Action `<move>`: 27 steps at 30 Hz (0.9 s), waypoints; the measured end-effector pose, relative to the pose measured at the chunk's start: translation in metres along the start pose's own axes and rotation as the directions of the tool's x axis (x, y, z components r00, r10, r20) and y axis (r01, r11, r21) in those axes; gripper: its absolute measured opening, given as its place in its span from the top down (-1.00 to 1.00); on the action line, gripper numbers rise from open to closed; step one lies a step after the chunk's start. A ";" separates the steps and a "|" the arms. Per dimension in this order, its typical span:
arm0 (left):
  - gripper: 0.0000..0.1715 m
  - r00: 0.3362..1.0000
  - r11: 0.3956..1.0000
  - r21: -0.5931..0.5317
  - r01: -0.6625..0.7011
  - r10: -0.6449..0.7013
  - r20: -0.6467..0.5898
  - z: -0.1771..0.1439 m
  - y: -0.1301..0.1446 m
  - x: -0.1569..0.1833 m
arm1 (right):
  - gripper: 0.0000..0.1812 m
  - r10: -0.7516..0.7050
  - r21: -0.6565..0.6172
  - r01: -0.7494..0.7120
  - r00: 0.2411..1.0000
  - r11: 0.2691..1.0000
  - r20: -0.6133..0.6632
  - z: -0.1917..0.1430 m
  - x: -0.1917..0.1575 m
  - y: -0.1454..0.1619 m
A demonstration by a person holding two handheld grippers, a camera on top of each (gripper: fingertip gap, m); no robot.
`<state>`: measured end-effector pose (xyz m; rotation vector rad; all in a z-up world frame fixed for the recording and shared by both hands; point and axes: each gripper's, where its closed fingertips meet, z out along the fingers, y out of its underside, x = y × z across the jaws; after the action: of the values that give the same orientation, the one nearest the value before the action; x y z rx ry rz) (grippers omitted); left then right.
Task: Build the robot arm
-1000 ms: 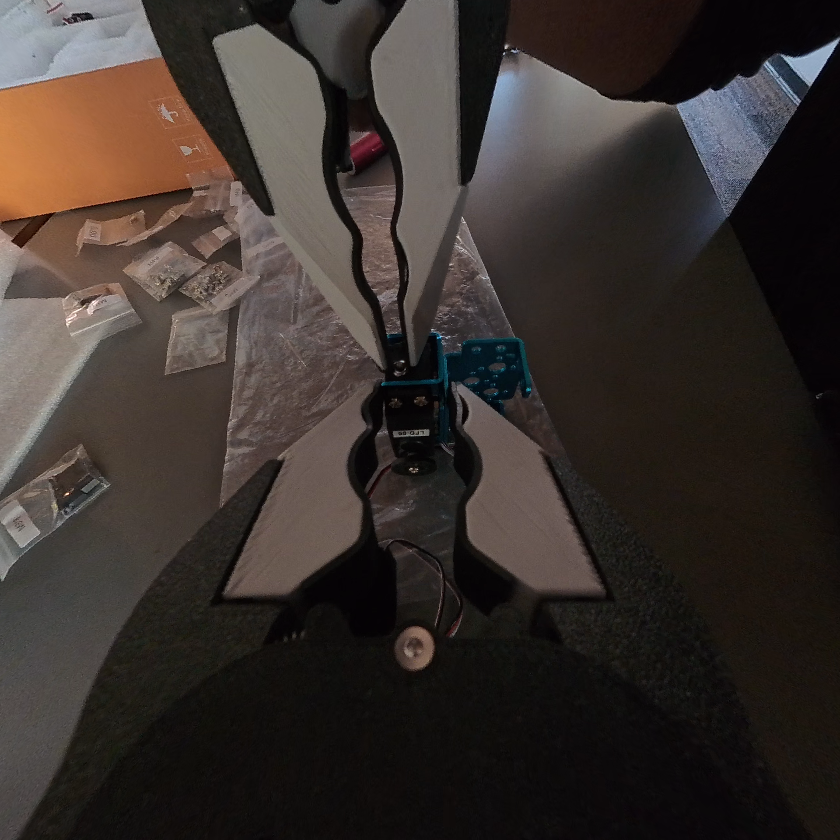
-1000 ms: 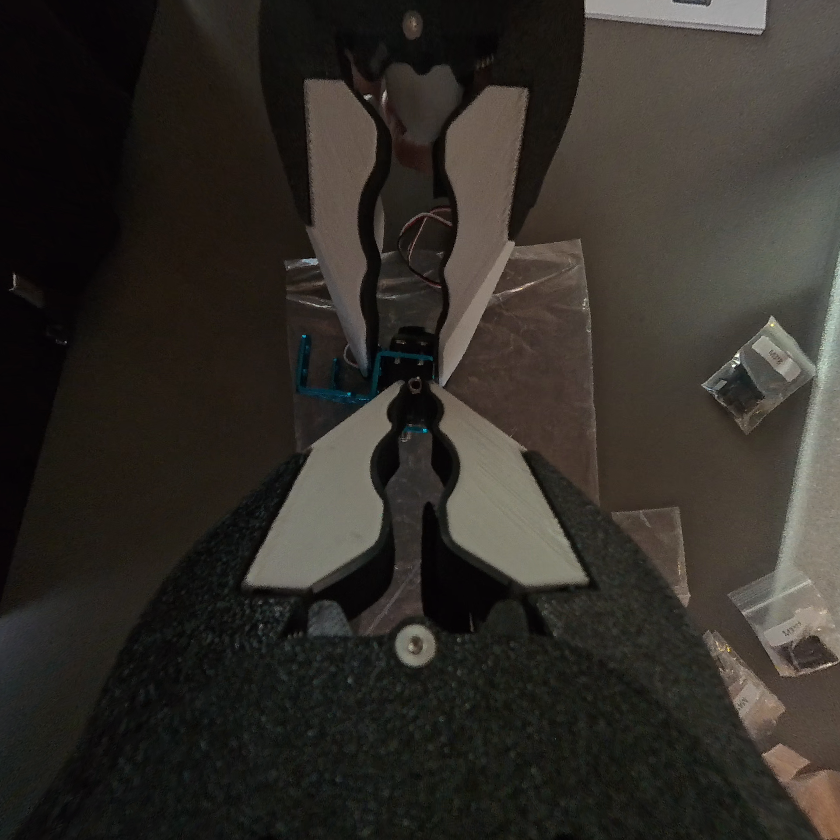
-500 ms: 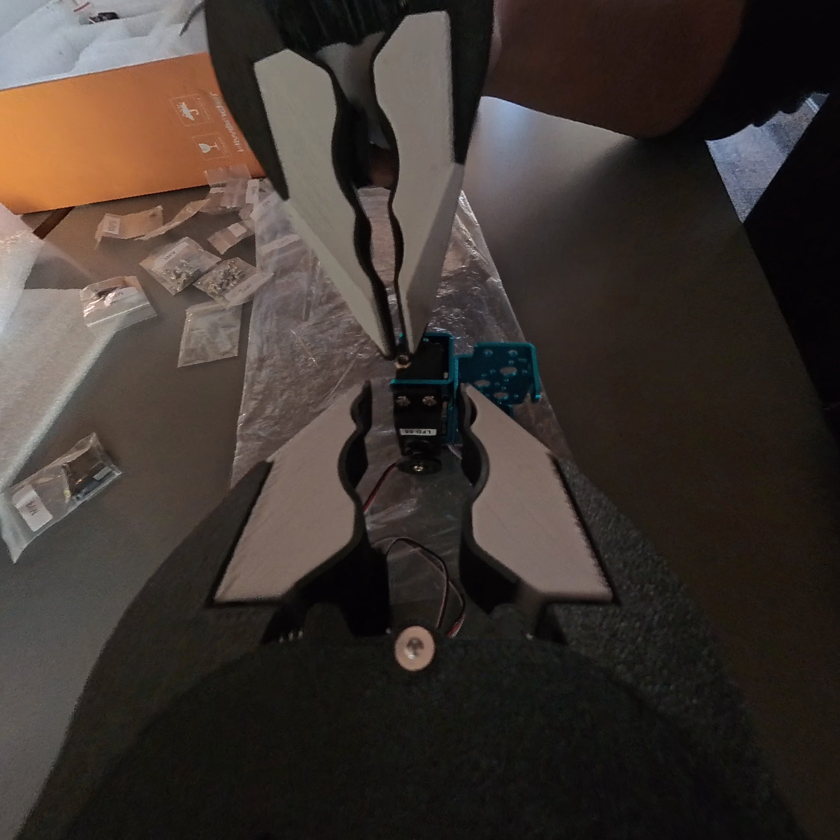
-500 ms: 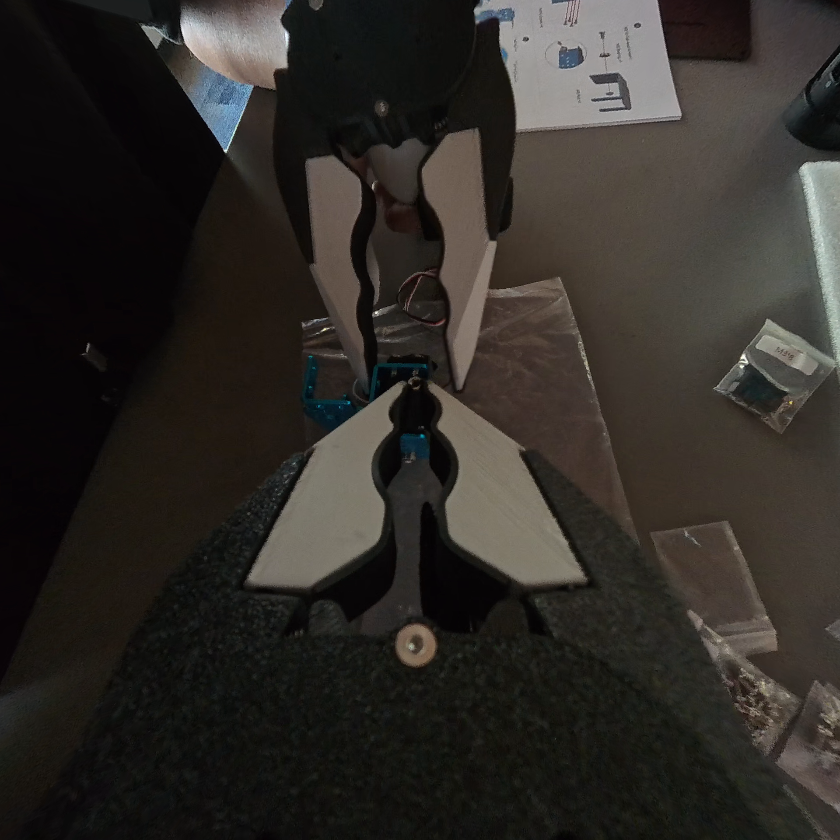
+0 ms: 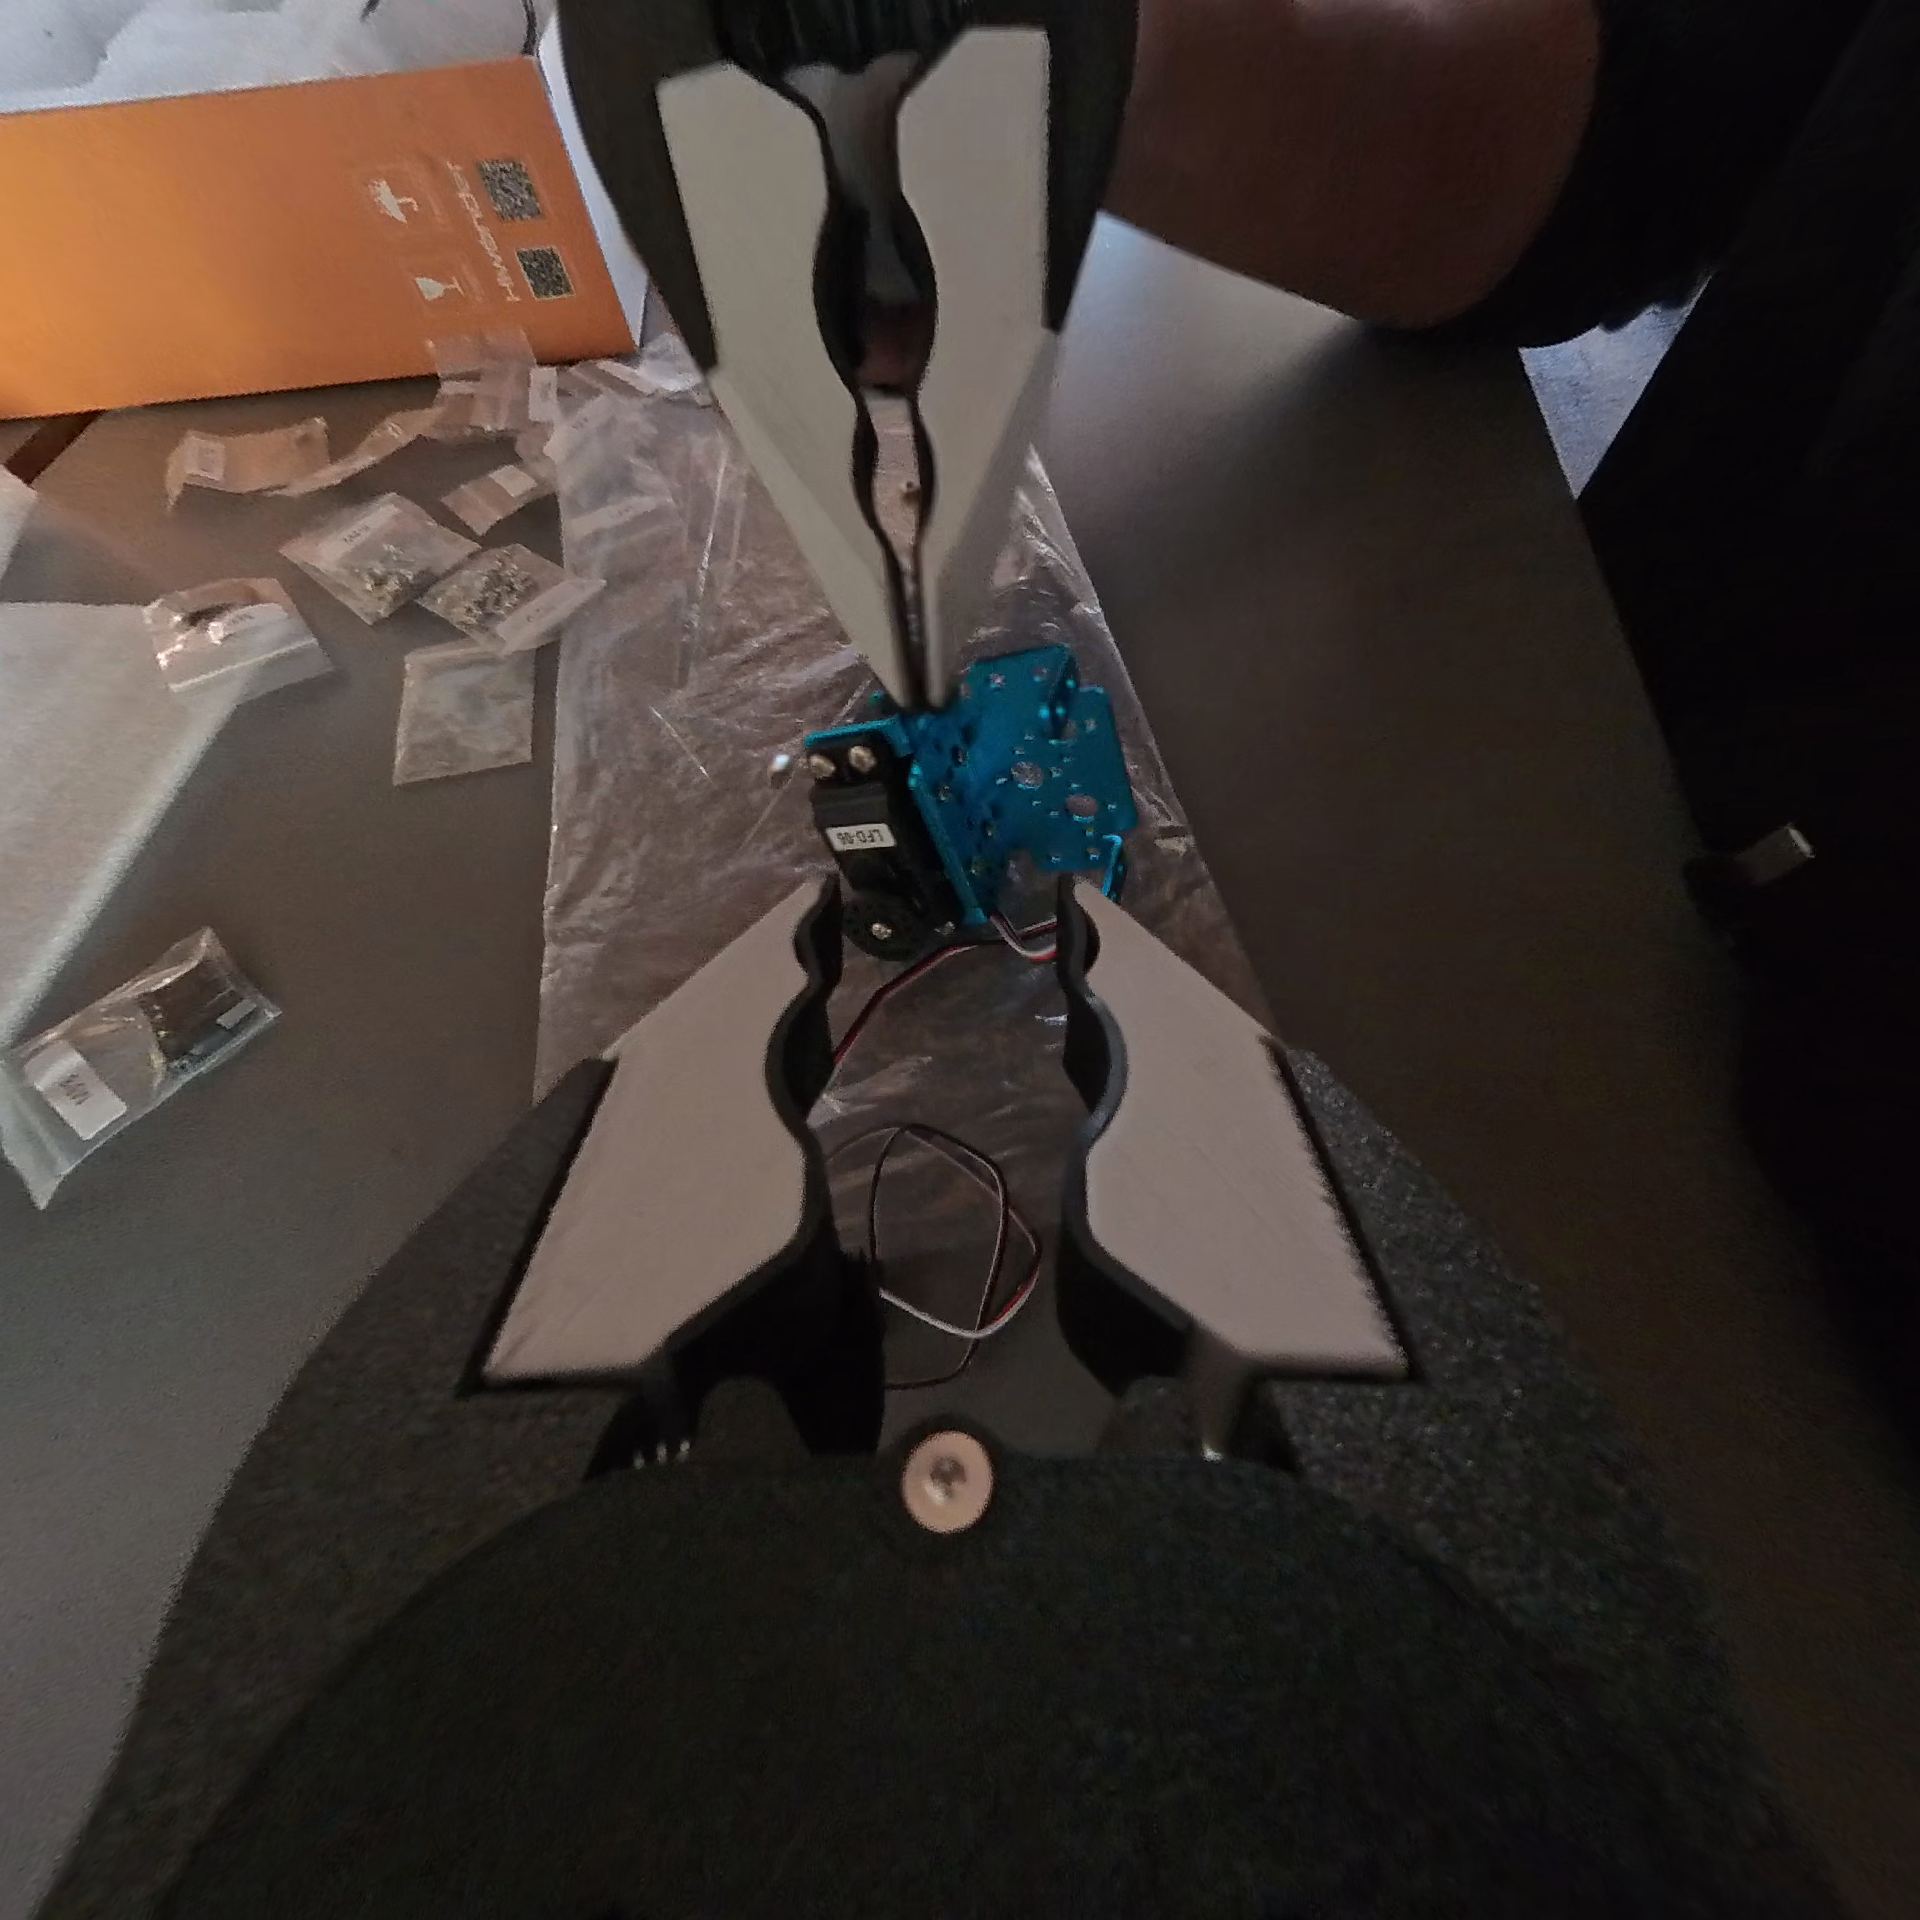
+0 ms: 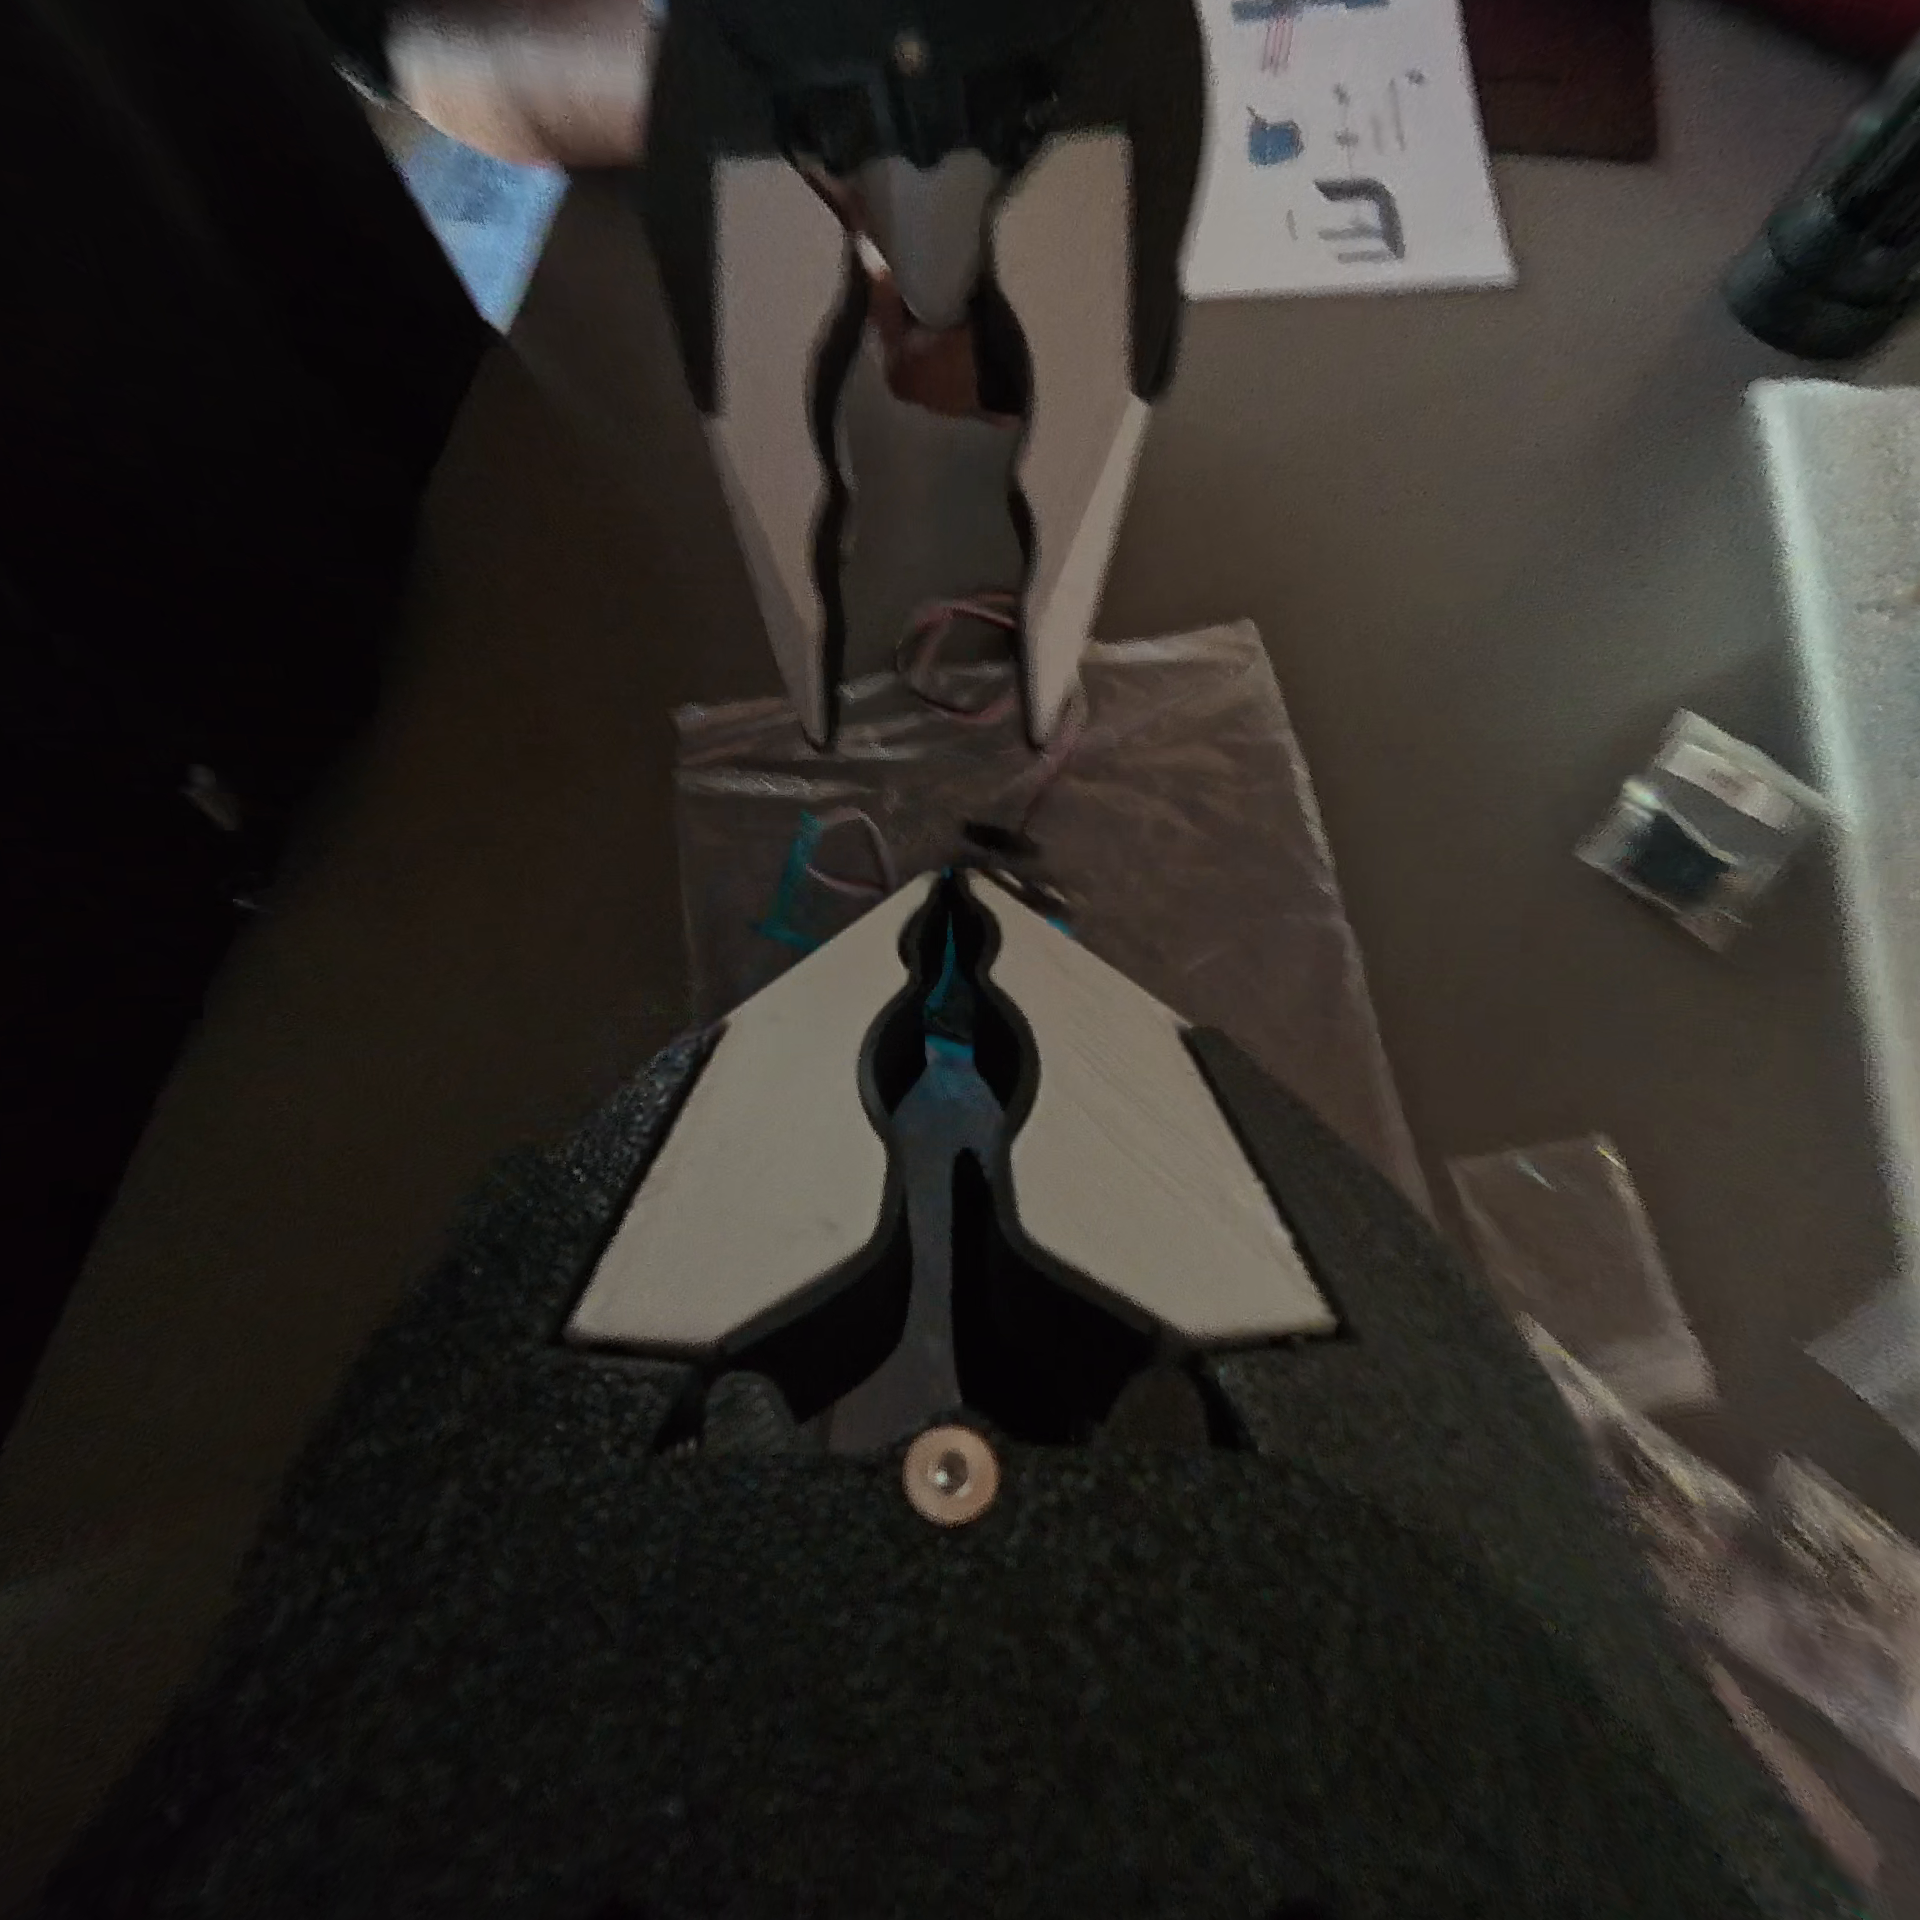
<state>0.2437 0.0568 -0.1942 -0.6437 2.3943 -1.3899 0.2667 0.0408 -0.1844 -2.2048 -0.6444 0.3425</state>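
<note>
A black servo sits in a blue perforated metal bracket, with a red, black and white wire trailing from it. In the left wrist view my right gripper comes down from above and is shut on the bracket's top edge, holding the assembly tilted above a clear plastic sheet. A small silver screw shows at the servo's top left. My left gripper is open just short of the servo, touching nothing. In the blurred right wrist view my right gripper is shut with blue metal between its fingers; the left gripper is open beyond it.
An orange box stands at the back left, with several small bags of parts and white foam in front of it. A printed sheet lies past the left gripper. The dark table's edge runs along the right. A person's arm is above. My left and right fingertips are right by each other.
My right gripper has closed on the blue bracket and lifted and turned the assembly. My left gripper has opened wider and drawn back from the servo.
</note>
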 end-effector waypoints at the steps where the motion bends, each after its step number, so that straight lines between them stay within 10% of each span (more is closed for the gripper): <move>1: 0.52 1.000 1.000 0.000 0.003 -0.003 0.004 0.001 0.000 -0.001 | 1.00 -0.013 -0.023 0.011 0.998 1.000 -0.067 -0.009 0.010 0.004; 16: 0.55 0.995 0.995 0.046 0.087 -0.089 0.043 0.008 -0.012 -0.008 | 0.79 0.295 -0.094 -0.351 0.881 0.932 -0.369 -0.048 0.097 0.090; 27: 0.53 0.993 0.993 0.032 0.113 -0.114 0.039 0.014 -0.009 -0.007 | 0.85 0.239 -0.276 -0.324 0.923 0.905 -0.301 -0.032 0.096 0.095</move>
<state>0.2586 0.0458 -0.1930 -0.8038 2.3336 -1.4401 0.3924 0.0209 -0.2398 -2.6084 -0.2423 0.0899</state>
